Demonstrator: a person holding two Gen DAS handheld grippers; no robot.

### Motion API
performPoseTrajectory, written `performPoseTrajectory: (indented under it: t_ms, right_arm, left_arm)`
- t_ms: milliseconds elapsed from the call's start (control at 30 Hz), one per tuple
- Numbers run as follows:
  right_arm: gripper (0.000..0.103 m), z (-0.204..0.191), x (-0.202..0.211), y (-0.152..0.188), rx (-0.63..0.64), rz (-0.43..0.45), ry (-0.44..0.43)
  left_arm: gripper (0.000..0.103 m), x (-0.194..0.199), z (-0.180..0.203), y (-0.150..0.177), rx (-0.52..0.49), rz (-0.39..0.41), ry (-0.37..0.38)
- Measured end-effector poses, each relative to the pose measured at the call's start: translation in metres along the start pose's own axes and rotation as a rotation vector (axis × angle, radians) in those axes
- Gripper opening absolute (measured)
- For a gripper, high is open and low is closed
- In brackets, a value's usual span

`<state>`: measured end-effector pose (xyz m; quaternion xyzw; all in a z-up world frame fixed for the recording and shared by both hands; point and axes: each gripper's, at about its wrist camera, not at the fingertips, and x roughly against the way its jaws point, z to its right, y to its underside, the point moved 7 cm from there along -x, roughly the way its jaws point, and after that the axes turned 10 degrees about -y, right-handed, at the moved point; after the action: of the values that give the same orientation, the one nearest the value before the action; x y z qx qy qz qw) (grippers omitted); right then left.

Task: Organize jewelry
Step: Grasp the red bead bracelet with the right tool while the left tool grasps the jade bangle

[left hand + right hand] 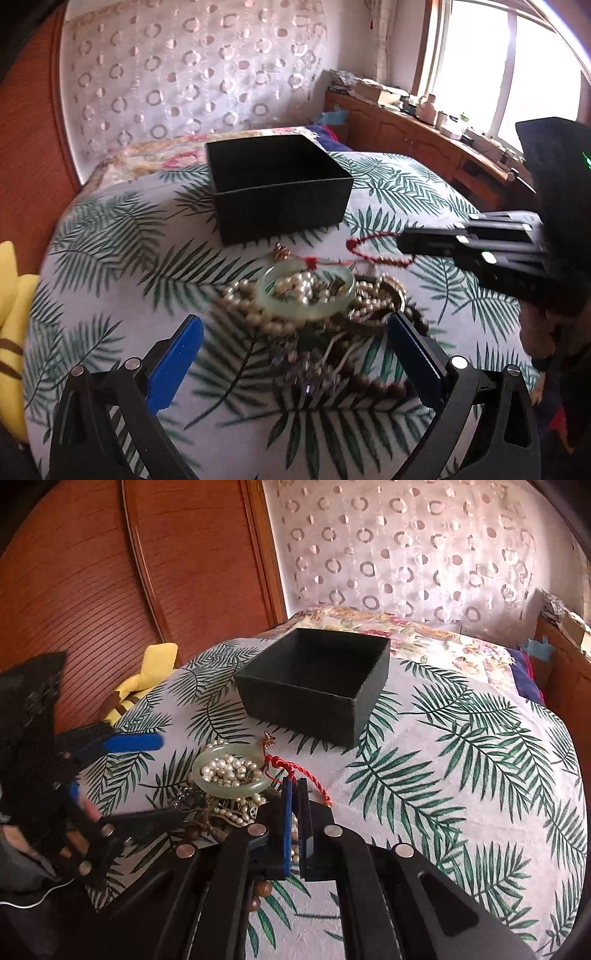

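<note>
From the left wrist, the left gripper (pixel 295 343) stands spread wide over the jewelry pile (pixel 314 306) on the leaf-print bedspread (pixel 406 177); the window (pixel 517 66) shows only here. From the right wrist, the right gripper (pixel 294 786) is clenched on the red cord bracelet (pixel 295 768), near the black box (pixel 314 683); only here shows a yellow plush toy (pixel 147 675). No writing is readable.

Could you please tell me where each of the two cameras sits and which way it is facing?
Left wrist: on the left gripper, looking down past its open blue fingers at the jewelry pile; the right gripper enters from the right.
Right wrist: on the right gripper, shut on the red cord; the left gripper and a hand show left.
Both share the black box, green bangle and leaf-print cloth.
</note>
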<state>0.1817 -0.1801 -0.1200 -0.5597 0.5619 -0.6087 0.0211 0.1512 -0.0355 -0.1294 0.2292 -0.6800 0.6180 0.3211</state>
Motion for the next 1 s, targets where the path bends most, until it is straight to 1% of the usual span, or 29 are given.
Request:
performPoseTrajectory:
  t_ms: [33, 67, 100, 167, 200, 267, 333, 433, 500, 667, 767, 867, 933, 967, 1000]
  right_arm:
    - [0.003, 0.0, 0.001, 0.001, 0.001, -0.001, 0.001]
    - [0.003, -0.001, 0.001, 0.003, 0.001, -0.002, 0.001]
    - [0.003, -0.002, 0.0, 0.004, 0.0, -0.003, 0.002]
    - [0.003, -0.001, 0.001, 0.006, -0.004, 0.0, 0.005]
    - [0.003, 0.0, 0.003, 0.007, -0.007, 0.003, 0.004]
    - [0.003, 0.001, 0.006, 0.007, -0.012, 0.012, 0.006]
    - [0.003, 0.002, 0.008, 0.007, -0.015, 0.017, 0.008]
    - [0.003, 0.004, 0.01, 0.006, -0.015, 0.021, 0.015]
    - [0.003, 0.005, 0.011, 0.006, -0.016, 0.024, 0.019]
    - [0.003, 0.01, 0.016, 0.008, -0.027, 0.031, 0.026]
    - [0.003, 0.013, 0.019, 0.01, -0.034, 0.031, 0.03]
    - [0.003, 0.017, 0.022, 0.011, -0.038, 0.032, 0.035]
    - [0.003, 0.019, 0.022, 0.011, -0.042, 0.031, 0.035]
    - [0.003, 0.019, 0.022, 0.011, -0.044, 0.031, 0.034]
    - [0.003, 0.019, 0.022, 0.011, -0.045, 0.031, 0.034]
  left_arm:
    - [0.096, -0.003, 0.0, -0.003, -0.002, -0.003, 0.002]
    - [0.094, -0.006, 0.001, -0.007, -0.003, -0.007, 0.01]
    - [0.089, -0.008, 0.001, -0.01, -0.003, -0.01, 0.022]
    - [0.084, -0.012, 0.002, -0.018, 0.0, -0.019, 0.055]
    - [0.081, -0.014, 0.002, -0.022, -0.006, -0.019, 0.057]
    - [0.081, -0.016, 0.002, -0.03, -0.016, -0.023, 0.064]
    - [0.081, -0.02, 0.004, -0.036, -0.025, -0.045, 0.093]
    - [0.081, -0.025, 0.008, -0.041, -0.055, -0.066, 0.104]
    - [0.081, -0.03, 0.012, -0.042, -0.078, -0.093, 0.11]
    - [0.081, -0.04, 0.024, -0.038, -0.152, -0.143, 0.108]
    - [0.081, -0.05, 0.024, -0.034, -0.162, -0.181, 0.098]
    - [0.081, -0.058, 0.023, -0.03, -0.174, -0.2, 0.092]
    - [0.081, -0.061, 0.022, -0.029, -0.156, -0.207, 0.111]
    - [0.08, -0.061, 0.021, -0.029, -0.149, -0.207, 0.115]
    - [0.073, -0.06, 0.021, -0.029, -0.148, -0.206, 0.126]
